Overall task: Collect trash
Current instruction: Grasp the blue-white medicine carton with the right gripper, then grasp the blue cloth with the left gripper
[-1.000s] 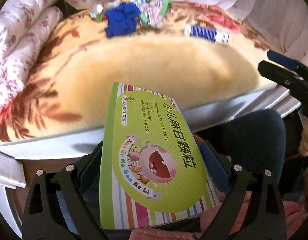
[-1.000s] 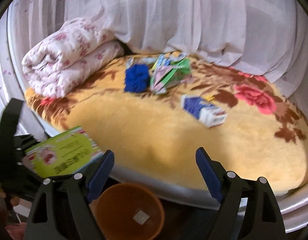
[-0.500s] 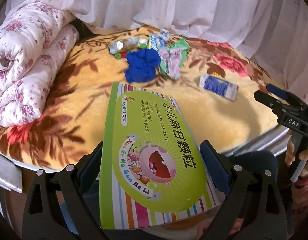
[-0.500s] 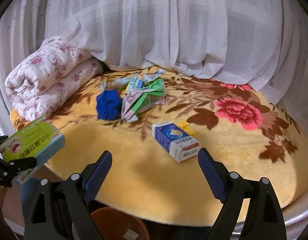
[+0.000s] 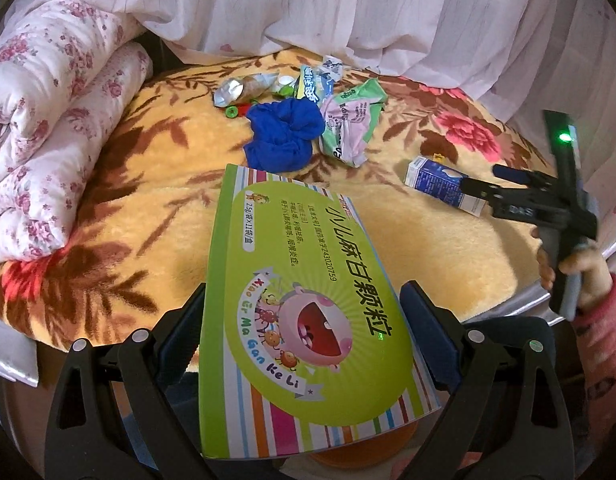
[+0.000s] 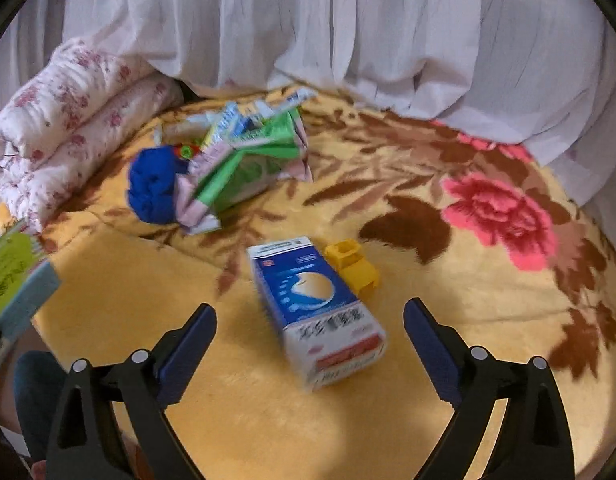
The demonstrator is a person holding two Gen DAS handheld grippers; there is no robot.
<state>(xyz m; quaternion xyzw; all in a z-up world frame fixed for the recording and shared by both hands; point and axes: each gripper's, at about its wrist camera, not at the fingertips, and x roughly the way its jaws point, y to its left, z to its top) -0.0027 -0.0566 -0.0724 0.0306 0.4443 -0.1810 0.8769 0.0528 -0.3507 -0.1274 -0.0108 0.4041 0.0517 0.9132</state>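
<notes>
My left gripper (image 5: 304, 328) is shut on a flat green medicine box (image 5: 300, 300) and holds it above the bed's near edge. The box also shows at the left of the right wrist view (image 6: 12, 276). My right gripper (image 6: 310, 332) is open, its fingers on either side of a blue and white carton (image 6: 312, 308) lying on the yellow blanket; I cannot tell if they touch it. The carton (image 5: 444, 188) and the right gripper (image 5: 504, 196) also show in the left wrist view. A pile of crumpled wrappers (image 6: 248, 156) lies further back.
A blue cloth (image 6: 156, 188) lies by the wrappers and a small yellow plastic piece (image 6: 352, 264) lies beside the carton. A rolled floral quilt (image 5: 48, 140) fills the left. White curtains (image 6: 348, 32) hang behind. An orange bin edge (image 5: 364, 452) shows under the green box.
My right gripper has moved forward over the bed and come down around the blue carton. My left gripper has risen with the green box, so more of the bed shows.
</notes>
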